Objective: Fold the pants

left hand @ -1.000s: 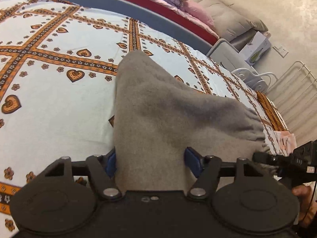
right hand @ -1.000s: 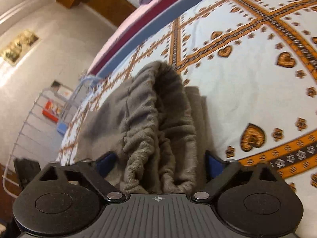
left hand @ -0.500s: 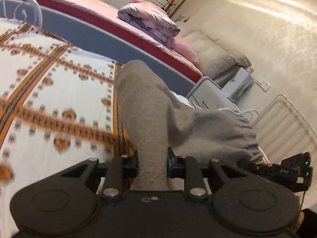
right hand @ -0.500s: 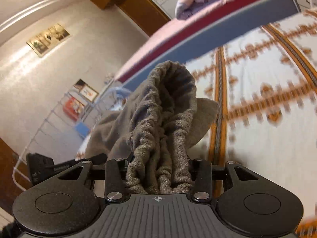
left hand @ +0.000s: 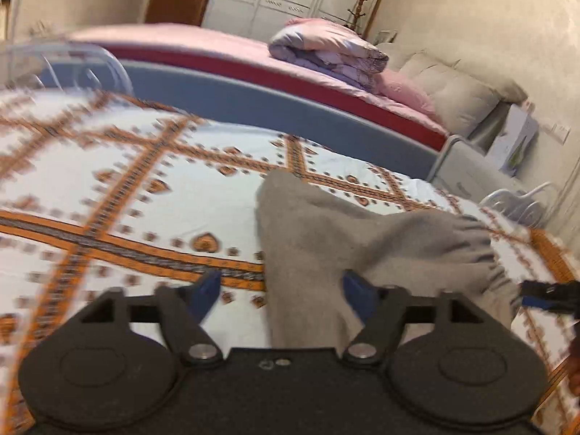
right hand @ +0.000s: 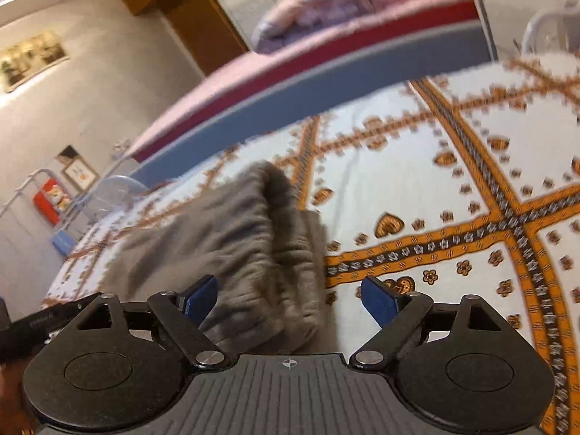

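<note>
Grey pants (left hand: 362,239) lie bunched on the patterned bedsheet (left hand: 145,199), lower centre to right of the left wrist view; gathered waistband (right hand: 268,224) at centre of the right wrist view. Left gripper (left hand: 281,290): jaws have just been opening, now spread, cloth between them but the pads not pressing it. Right gripper (right hand: 290,297): same, jaws just opened, fabric lying between, not pinched. Judgement: one fold laid down and released; bundle looks thick and uneven; smoothing, perhaps another fold, left to do.
</note>
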